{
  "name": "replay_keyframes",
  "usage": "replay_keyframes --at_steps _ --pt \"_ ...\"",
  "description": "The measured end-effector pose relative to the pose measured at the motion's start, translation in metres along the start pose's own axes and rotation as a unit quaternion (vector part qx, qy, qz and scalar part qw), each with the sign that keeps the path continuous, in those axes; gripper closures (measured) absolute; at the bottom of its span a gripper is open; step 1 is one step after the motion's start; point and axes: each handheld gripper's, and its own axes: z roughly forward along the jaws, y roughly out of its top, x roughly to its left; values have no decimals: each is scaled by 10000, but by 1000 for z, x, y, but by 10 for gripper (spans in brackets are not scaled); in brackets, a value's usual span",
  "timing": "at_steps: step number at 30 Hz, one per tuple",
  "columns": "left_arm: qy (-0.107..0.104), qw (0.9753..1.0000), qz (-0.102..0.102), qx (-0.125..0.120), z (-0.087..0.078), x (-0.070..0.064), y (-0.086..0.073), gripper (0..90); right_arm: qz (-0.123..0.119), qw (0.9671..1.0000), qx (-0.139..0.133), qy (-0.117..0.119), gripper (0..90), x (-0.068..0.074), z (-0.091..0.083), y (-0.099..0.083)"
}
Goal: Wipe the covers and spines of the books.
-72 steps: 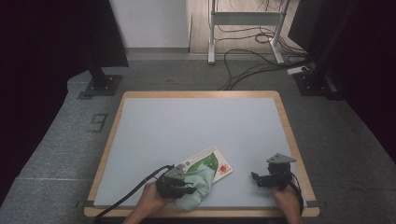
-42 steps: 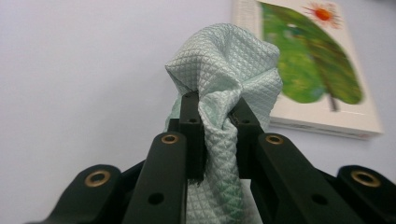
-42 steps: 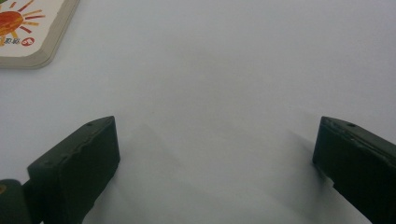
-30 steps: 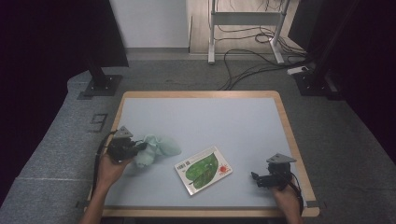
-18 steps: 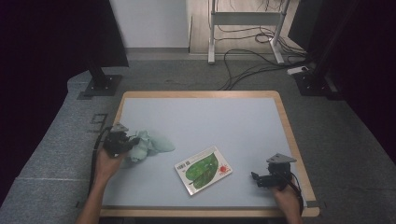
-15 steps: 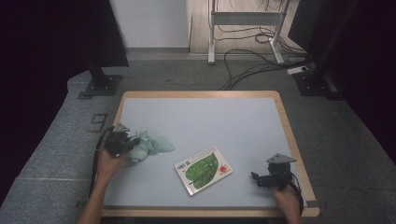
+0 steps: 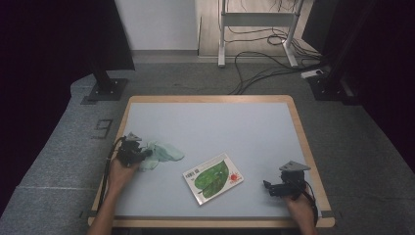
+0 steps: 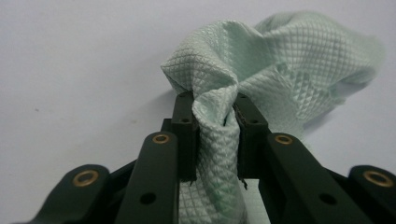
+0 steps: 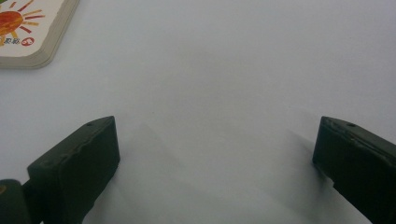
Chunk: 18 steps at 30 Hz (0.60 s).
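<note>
Two jaws of your left gripper are pinched tight on a fold of the pale green cloth, and the rest of it bunches on the table beyond them, its far edge blurred. Seen from above, your left gripper sits near the table's left edge with the cloth trailing toward the middle. Your right gripper rests wide open and empty near the right front corner (its tips hard to make out from above). Between both lies a picture book, flat on the pale blue table with its wooden rim; cables cross the grey floor behind.
</note>
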Motion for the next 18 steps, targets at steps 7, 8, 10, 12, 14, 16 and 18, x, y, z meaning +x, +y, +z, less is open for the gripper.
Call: replay_keyframes --at_steps 7,8,10,12,14,16,18 --pt "67 10000 -7 -49 0 1 -1 682 -2 10000 -2 -1 2 0 0 0" --pt "136 9999 15 -48 0 0 -1 646 -2 10000 -2 -2 2 0 0 0" --pt "177 9998 -16 -55 -1 1 -1 574 -4 10000 -3 -3 2 0 0 0" --pt "198 9998 -55 -89 -4 2 0 498 -1 10000 -1 -1 2 0 0 0" --pt "223 9997 -39 -64 -7 2 1 414 -1 10000 -1 -1 2 0 0 0" --pt "184 9998 -54 -78 -11 1 3 304 -1 10000 -1 -1 1 0 0 0" --pt "165 9997 -55 -158 -16 0 5 225 -1 10000 0 -1 2 0 0 0"
